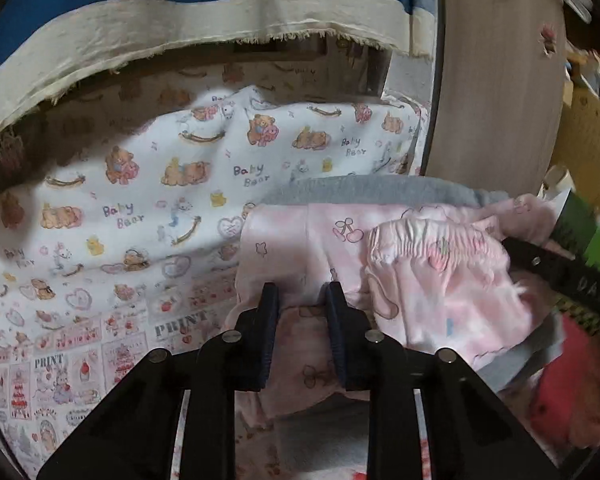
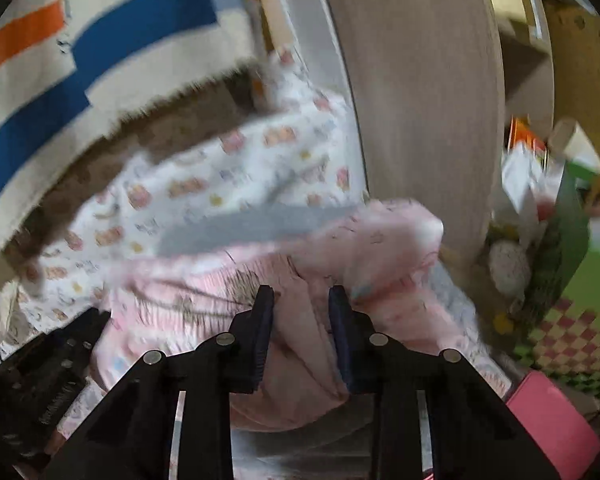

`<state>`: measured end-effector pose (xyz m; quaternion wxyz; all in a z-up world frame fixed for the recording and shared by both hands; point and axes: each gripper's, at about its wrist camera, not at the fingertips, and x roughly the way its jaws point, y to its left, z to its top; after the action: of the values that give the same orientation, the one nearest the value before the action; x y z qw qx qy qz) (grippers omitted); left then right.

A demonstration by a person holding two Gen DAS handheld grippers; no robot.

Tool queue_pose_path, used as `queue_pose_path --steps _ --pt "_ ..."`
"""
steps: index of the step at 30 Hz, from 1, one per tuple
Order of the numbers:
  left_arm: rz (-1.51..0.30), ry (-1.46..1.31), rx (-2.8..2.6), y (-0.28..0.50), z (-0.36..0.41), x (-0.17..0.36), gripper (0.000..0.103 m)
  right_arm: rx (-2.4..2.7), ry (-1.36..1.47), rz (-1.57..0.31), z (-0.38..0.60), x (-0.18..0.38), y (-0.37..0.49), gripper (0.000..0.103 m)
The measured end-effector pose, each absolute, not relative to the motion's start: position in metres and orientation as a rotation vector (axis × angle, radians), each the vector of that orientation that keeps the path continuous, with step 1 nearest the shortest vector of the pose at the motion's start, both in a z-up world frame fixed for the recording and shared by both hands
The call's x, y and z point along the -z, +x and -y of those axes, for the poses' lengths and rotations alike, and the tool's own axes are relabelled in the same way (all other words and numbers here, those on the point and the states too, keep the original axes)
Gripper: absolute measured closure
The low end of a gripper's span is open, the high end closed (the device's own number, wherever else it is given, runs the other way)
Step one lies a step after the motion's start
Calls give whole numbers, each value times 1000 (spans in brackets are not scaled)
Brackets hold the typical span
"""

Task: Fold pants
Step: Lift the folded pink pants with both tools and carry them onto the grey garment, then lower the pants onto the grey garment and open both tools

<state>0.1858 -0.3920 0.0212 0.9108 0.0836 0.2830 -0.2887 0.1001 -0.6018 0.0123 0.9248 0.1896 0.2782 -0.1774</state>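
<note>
The pink pants, printed with cherries and stars, lie bunched on a baby-bear sheet, with their gathered elastic waistband to the right. My left gripper is shut on a fold of the pants near their left edge, and pink cloth fills the gap between its pads. In the right wrist view my right gripper is shut on another fold of the pants, whose lower edge hangs off the surface. Each gripper shows in the other's view: the right gripper at the right edge, the left gripper at lower left.
A grey garment lies under the far edge of the pants. A cream and blue striped cloth hangs over the back. A wooden panel stands at the right. A green bag and a pink box sit beyond it.
</note>
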Motion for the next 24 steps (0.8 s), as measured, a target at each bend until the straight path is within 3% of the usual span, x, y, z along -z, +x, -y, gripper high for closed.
queue_pose_path --steps 5,10,16,17,19,20,21,22,23,24 --pt "-520 240 600 171 389 -25 80 391 276 -581 588 -10 99 75" --pt "-351 197 582 148 361 -53 79 402 243 -484 569 -28 81 74" --pt "-280 177 561 129 320 -73 79 330 205 -400 536 -52 60 74" --pt "-279 170 559 127 312 -74 77 317 202 -388 530 -54 58 69" --pt "-277 150 545 123 296 -73 72 293 189 -351 516 -57 52 48" --pt "-277 138 536 121 287 -70 63 288 175 -332 509 -56 51 28" --pt "-276 130 527 118 277 -67 45 289 139 -298 497 -55 48 13" --pt "-271 128 514 115 268 -63 32 299 105 -274 488 -53 45 10" --pt "-259 126 493 111 258 -59 13 308 60 -252 477 -50 44 8" --pt "-247 122 483 108 249 -55 6 304 20 -244 468 -47 44 2"
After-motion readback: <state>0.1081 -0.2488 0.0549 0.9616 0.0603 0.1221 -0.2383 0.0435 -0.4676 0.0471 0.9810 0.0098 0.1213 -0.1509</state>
